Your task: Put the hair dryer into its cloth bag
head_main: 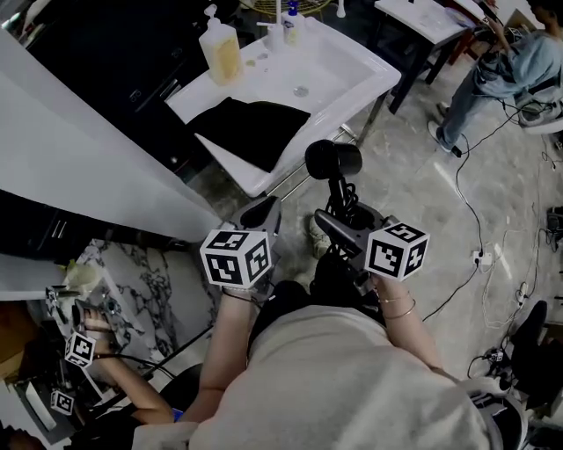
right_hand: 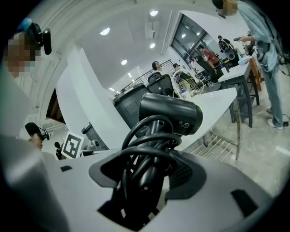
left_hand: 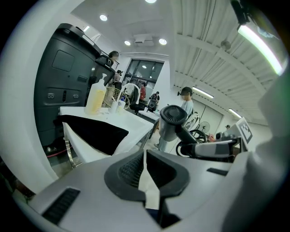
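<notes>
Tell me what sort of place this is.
Probably a shared workroom set up for recording, not a home: a white table with a pump bottle, cables trailing across the floor, and another person busy at a separate table.

We find the black hair dryer's [right_hand: 170, 113] handle mostly hidden behind its coiled black cord [right_hand: 145, 149], and the barrel's print too small to read. The white table [head_main: 352, 70] is cut by the head view's top edge.

The person [head_main: 230, 350] wears a pale top [head_main: 352, 387] and thin wrist bangles [head_main: 400, 309]
</notes>
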`<state>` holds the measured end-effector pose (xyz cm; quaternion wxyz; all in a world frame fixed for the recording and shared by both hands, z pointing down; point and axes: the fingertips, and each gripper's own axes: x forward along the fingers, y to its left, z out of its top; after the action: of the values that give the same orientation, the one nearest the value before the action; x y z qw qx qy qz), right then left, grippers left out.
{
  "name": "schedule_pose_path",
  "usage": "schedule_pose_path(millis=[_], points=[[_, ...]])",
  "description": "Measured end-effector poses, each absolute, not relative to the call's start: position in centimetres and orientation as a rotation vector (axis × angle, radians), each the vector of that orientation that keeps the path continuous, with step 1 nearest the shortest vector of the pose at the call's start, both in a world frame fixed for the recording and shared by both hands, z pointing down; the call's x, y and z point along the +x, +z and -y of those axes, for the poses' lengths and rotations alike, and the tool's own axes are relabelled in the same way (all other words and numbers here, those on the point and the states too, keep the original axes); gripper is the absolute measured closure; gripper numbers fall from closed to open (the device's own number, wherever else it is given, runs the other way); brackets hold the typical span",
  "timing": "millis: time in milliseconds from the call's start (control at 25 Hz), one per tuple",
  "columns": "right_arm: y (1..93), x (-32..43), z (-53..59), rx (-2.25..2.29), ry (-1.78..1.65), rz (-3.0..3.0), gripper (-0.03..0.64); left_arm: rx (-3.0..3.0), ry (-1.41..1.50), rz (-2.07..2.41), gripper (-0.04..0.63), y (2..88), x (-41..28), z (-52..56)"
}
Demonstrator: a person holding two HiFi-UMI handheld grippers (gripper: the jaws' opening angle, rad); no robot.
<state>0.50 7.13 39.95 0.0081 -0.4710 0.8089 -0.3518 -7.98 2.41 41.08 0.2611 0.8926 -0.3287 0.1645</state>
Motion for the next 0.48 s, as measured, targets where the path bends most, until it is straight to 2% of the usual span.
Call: schedule_pose_path(millis=[480], points=[[40.3,3.2,3.9,-1.390,-1.094,-2.656,0.356,2.373,0.407,0.984,0.574,41.5,-5.9,7.8]])
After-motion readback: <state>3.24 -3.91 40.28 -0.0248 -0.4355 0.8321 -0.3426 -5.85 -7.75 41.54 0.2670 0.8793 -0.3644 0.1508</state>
